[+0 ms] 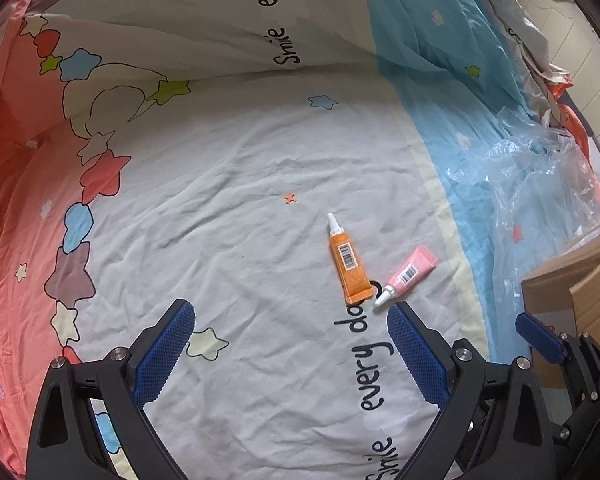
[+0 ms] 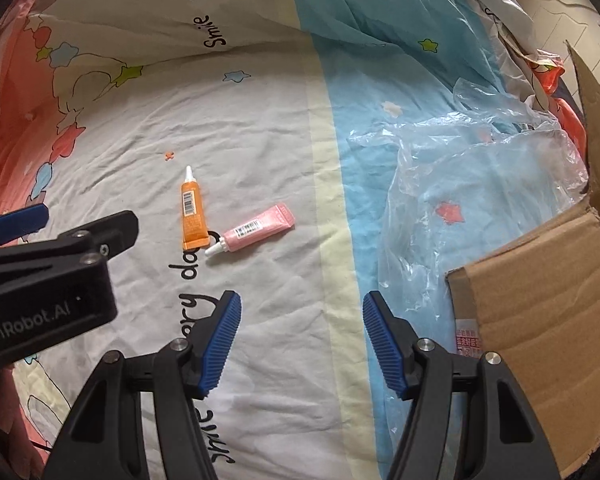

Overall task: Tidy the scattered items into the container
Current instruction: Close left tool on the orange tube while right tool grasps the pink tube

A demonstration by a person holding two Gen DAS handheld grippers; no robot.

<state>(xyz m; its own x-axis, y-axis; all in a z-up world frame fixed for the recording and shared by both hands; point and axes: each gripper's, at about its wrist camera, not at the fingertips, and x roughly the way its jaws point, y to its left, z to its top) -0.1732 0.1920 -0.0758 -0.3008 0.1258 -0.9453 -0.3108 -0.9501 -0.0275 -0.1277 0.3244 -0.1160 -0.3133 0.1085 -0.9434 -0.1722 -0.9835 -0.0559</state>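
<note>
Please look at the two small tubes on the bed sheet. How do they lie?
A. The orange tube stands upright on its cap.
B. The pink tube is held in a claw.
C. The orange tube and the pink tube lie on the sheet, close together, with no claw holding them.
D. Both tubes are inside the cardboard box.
C: the orange tube and the pink tube lie flat on the sheet, outside the cardboard box, and both claws are empty.

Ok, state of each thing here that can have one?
Orange tube: capped, lying flat on the bedsheet.
Pink tube: capped, lying flat.
Cardboard box: flaps open.
Plastic bag: crumpled, empty-looking.
Left gripper: open, empty.
Right gripper: open, empty.
</note>
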